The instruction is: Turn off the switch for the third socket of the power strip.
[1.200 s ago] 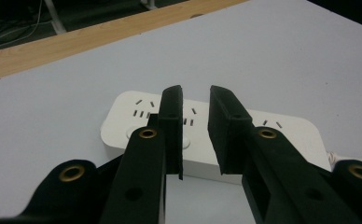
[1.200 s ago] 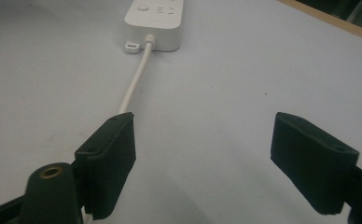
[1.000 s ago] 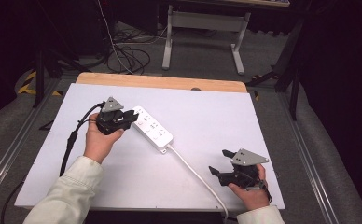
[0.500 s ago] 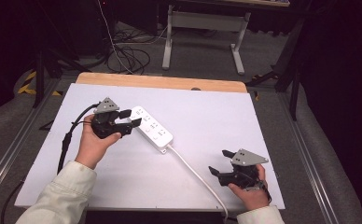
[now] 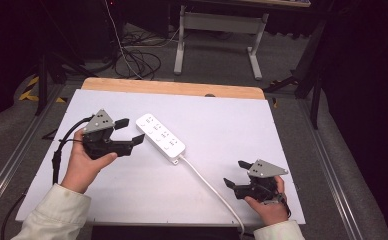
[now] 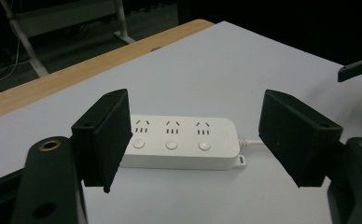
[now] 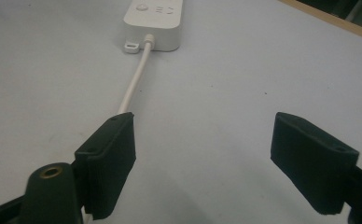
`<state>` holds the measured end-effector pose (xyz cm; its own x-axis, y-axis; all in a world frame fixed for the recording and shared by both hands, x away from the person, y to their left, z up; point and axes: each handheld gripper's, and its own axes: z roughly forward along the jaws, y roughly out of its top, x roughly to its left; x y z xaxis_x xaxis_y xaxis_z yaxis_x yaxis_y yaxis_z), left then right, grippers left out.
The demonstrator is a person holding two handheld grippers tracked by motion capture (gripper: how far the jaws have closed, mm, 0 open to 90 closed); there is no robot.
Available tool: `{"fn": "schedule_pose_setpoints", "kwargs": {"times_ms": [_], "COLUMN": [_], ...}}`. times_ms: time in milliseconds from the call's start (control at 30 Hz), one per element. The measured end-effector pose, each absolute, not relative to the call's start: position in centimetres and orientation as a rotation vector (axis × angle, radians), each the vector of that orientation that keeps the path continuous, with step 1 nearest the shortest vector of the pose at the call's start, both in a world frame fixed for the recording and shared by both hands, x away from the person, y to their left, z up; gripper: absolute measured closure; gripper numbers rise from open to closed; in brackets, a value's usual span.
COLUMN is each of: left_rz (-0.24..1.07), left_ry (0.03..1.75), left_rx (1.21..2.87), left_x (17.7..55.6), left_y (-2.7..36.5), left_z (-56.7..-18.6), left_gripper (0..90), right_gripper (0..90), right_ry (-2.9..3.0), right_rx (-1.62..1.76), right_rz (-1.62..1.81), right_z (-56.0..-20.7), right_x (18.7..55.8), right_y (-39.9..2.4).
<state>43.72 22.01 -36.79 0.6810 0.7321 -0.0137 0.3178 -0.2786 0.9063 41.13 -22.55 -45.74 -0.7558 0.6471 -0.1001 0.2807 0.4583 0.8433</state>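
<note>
The left gripper [image 5: 128, 130] sits toward the desk's [image 5: 242, 130] left edge, held in a hand [image 5: 84, 162], its jaws spread wide with nothing between them, aimed at the power strip [image 5: 160, 138] just beside it. In the left gripper view the strip [image 6: 181, 141] lies beyond the jaws, apart from them. The strip rests near the desk's middle, angled, and its cord [image 5: 209, 187] runs to the near edge. The right gripper [image 5: 236, 174] rests near the near right corner, jaws likewise spread and empty, the cord [image 7: 135, 79] just beside one jaw.
</note>
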Motion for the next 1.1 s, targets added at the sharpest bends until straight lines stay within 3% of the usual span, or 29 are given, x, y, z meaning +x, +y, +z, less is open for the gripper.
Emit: {"fn": "schedule_pose_setpoints", "kwargs": {"times_ms": [267,1100], "left_rz": [0.519,0.475], "left_ry": [0.834,0.855], "left_rx": [1.844,1.819], "left_x": [41.8,38.3], "left_y": [23.7,29.5], "left_z": [-37.5,-42.2], "left_gripper": [16.3,12.1], "right_gripper": [22.5,22.5], "right_ry": [2.303,2.307], "right_rx": [0.781,0.769], "right_rz": [1.229,1.231], "right_z": [-45.7,-45.7], "right_x": [41.1,41.0], "right_y": [-22.5,-22.5]}}
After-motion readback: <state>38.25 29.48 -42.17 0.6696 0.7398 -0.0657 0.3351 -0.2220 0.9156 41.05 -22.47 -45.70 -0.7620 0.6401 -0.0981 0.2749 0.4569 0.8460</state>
